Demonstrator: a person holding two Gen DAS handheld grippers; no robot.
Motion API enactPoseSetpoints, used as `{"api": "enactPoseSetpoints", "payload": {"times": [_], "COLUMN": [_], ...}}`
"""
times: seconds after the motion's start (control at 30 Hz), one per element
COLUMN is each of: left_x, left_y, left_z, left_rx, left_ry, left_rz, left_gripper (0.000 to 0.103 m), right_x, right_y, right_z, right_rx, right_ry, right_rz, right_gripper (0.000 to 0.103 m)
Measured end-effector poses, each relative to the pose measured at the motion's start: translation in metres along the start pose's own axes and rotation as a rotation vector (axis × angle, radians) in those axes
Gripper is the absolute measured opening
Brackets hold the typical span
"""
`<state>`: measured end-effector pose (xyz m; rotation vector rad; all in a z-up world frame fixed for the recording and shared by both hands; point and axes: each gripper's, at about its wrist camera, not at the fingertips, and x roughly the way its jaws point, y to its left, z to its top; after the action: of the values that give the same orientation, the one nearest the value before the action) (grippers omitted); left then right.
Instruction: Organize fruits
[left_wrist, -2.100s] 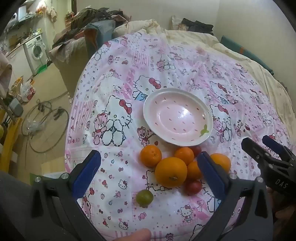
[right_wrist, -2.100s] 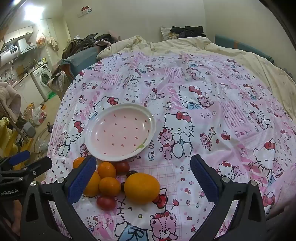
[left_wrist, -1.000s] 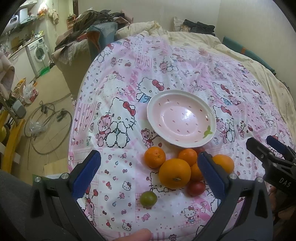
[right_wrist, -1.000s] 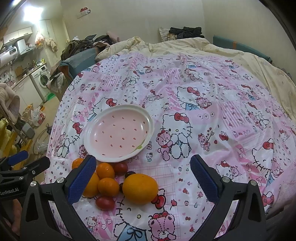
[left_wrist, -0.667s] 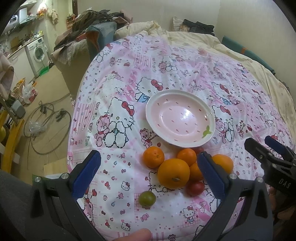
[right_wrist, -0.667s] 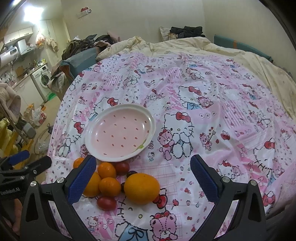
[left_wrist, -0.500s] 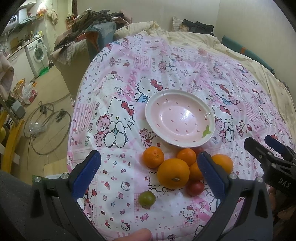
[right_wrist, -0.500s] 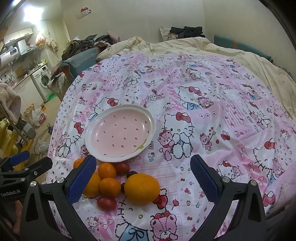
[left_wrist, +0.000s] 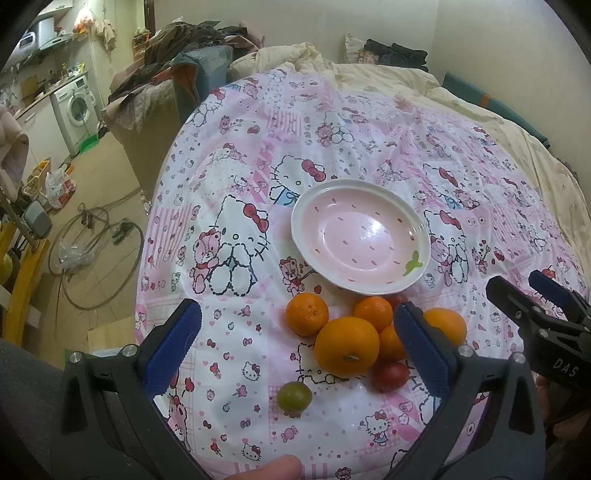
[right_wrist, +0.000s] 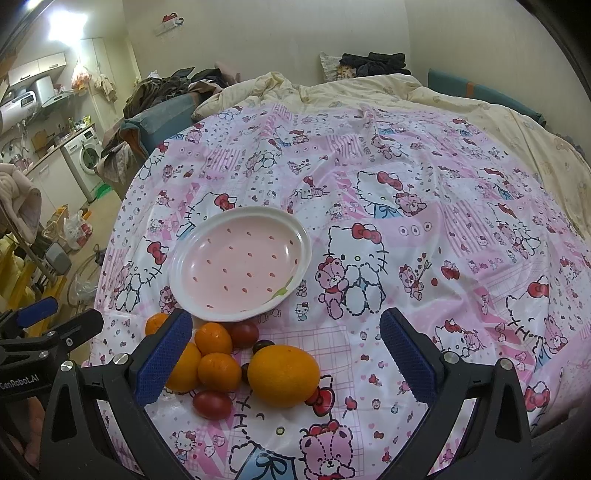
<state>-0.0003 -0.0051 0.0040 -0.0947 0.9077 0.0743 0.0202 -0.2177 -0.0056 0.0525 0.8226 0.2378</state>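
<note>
An empty pink plate (left_wrist: 360, 243) (right_wrist: 238, 264) lies on the pink cartoon-print cloth. Just in front of it sits a cluster of fruit: a big orange (left_wrist: 347, 351), several smaller oranges such as one (left_wrist: 307, 314) at the left, a red tomato (left_wrist: 389, 376) and a green fruit (left_wrist: 294, 396). In the right wrist view another large orange (right_wrist: 283, 376), small oranges (right_wrist: 218, 371) and a red tomato (right_wrist: 212, 405) show. My left gripper (left_wrist: 299, 347) hovers open over the fruit. My right gripper (right_wrist: 286, 350) is open too, holding nothing.
The cloth (right_wrist: 406, 192) covers a bed with a cream quilt (right_wrist: 443, 96) behind. Off the bed's left edge are the floor with cables (left_wrist: 96, 236), a washing machine (left_wrist: 75, 109) and piled clothes (left_wrist: 177, 55). A fingertip (left_wrist: 273, 469) shows at the bottom.
Both views shifted only slightly; the grippers stay open above the fruit and nothing on the cloth has moved.
</note>
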Motion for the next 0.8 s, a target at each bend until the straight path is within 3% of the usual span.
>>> {"api": "enactPoseSetpoints", "payload": {"times": [0.8], "left_x": [0.0015], "left_y": [0.0055], "left_z": [-0.0014], "left_rx": [-0.010], "left_ry": [-0.004], "left_rz": [-0.004], "left_gripper": [0.103], "right_x": [0.0026], "right_y": [-0.0017], "right_z": [-0.0014], "right_rx": [0.012], "right_ry": [0.015], "right_rz": [0.024], "right_gripper": [0.103]}}
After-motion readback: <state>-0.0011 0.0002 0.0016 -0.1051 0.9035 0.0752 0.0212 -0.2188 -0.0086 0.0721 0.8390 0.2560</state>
